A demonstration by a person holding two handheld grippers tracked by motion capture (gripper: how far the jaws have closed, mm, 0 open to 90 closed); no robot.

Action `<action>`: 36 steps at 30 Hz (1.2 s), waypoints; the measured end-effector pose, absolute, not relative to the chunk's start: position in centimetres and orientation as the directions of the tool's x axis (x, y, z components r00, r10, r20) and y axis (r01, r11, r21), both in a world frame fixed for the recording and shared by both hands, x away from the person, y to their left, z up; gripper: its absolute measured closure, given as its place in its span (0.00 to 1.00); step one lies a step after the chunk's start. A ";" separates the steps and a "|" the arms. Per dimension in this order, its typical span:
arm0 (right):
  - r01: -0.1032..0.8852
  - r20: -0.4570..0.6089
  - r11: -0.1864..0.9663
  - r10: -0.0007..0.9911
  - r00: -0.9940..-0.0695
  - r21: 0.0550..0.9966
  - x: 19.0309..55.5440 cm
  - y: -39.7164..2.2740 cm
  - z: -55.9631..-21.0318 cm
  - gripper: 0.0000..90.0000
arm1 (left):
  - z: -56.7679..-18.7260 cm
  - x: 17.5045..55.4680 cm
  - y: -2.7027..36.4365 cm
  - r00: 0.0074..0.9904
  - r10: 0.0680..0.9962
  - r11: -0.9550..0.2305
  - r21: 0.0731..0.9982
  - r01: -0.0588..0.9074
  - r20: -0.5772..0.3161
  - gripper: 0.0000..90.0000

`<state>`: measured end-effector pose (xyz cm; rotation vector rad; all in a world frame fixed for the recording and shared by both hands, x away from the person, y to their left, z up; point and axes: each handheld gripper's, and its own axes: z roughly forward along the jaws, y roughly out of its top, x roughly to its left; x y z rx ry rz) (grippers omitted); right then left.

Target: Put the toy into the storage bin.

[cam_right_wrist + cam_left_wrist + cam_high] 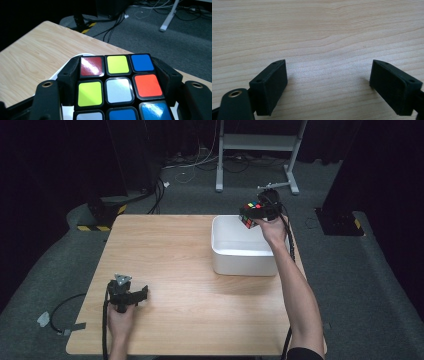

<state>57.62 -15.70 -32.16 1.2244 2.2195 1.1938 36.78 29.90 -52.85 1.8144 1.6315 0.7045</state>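
The right gripper (pixel 251 215) clamps the puzzle cube (pixel 117 85) between its fingers (pixel 68 82) above the white tub's (pixel 240 260) far rim, while the left gripper (pixel 131 295) rests open on the desk (pixel 185 270).

A light wooden table (pixel 190 285) stands on a grey carpet floor (pixel 360 285). Behind the table, on the floor, there is a white metal stand (pixel 260 142) with two feet, and under it many cables (pixel 200 162) lie in loops, some white and some black. At the far left corner of the table a dark block with yellow and black stripes (pixel 97 220) sits on the floor. A similar dark block (pixel 340 222) is at the right side. Black curtains (pixel 55 165) hang around the room. Near the left front of the table, a small grey piece (pixel 44 319) lies on the carpet.
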 end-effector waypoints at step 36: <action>0.569 0.077 0.292 0.841 -0.535 0.769 58.8 -15.2 -34.5 0.37 | -52.8 36.8 29.9 0.107 0.994 -0.072 0.729 0.680 -0.002 0.16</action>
